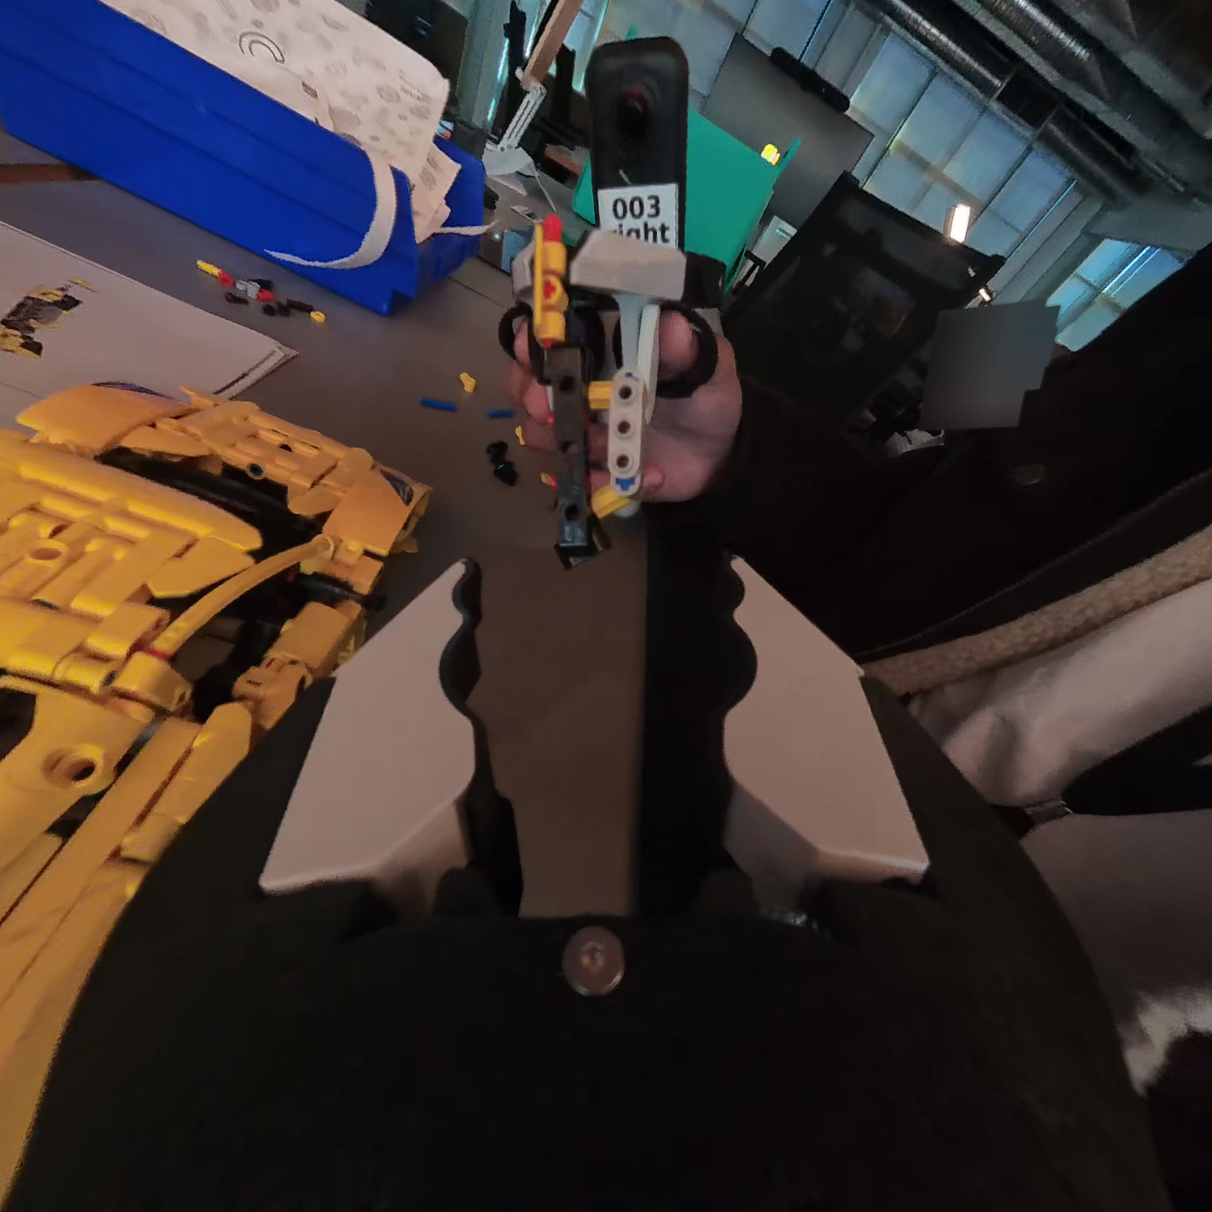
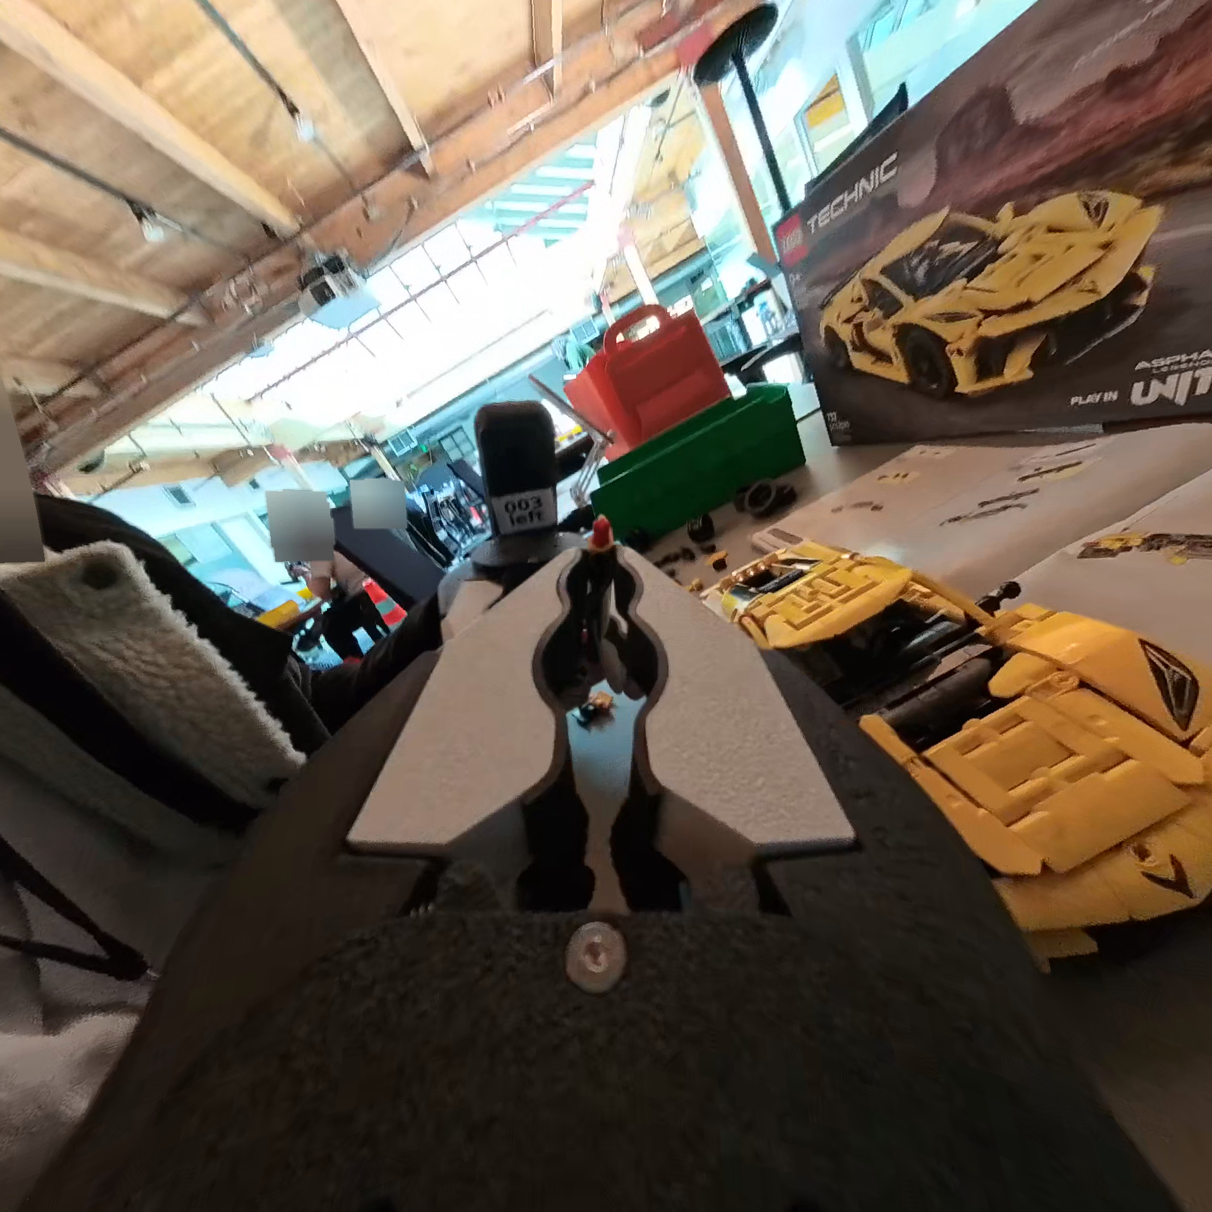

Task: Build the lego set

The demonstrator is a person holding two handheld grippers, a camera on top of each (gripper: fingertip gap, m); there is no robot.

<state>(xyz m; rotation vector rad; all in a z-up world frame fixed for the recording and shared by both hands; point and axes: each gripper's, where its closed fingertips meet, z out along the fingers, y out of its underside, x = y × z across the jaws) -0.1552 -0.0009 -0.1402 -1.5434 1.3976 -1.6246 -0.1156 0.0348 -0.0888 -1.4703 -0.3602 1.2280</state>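
- Left wrist view: the left gripper (image 1: 600, 577) is spread wide and holds nothing. It points at the right gripper (image 1: 569, 275), which is raised above the table (image 1: 367, 374).
- The right gripper pinches a small sub-assembly (image 1: 569, 420) of black, yellow, grey and red pieces. A hand (image 1: 682, 426) works its finger rings.
- The yellow car (image 1: 164, 590) sits at near left, mostly built. Loose pieces (image 1: 262, 295) lie scattered beyond it, near a blue bin (image 1: 197, 144) and an open manual (image 1: 131, 328).
- A white label sits on the right gripper's camera; I leave its writing unread.
- Right wrist view: the right gripper (image 2: 600, 570) is nearly closed on the sub-assembly (image 2: 598, 590), whose red tip shows between the fingertips.
- The car (image 2: 984, 721) lies to the right. The set's box (image 2: 1016, 275) stands far right, printed with branding and a yellow car picture.
- Step, as I judge it: a sub-assembly is held up, ready for the left gripper to take or to add a piece. The next move calls for careful alignment.
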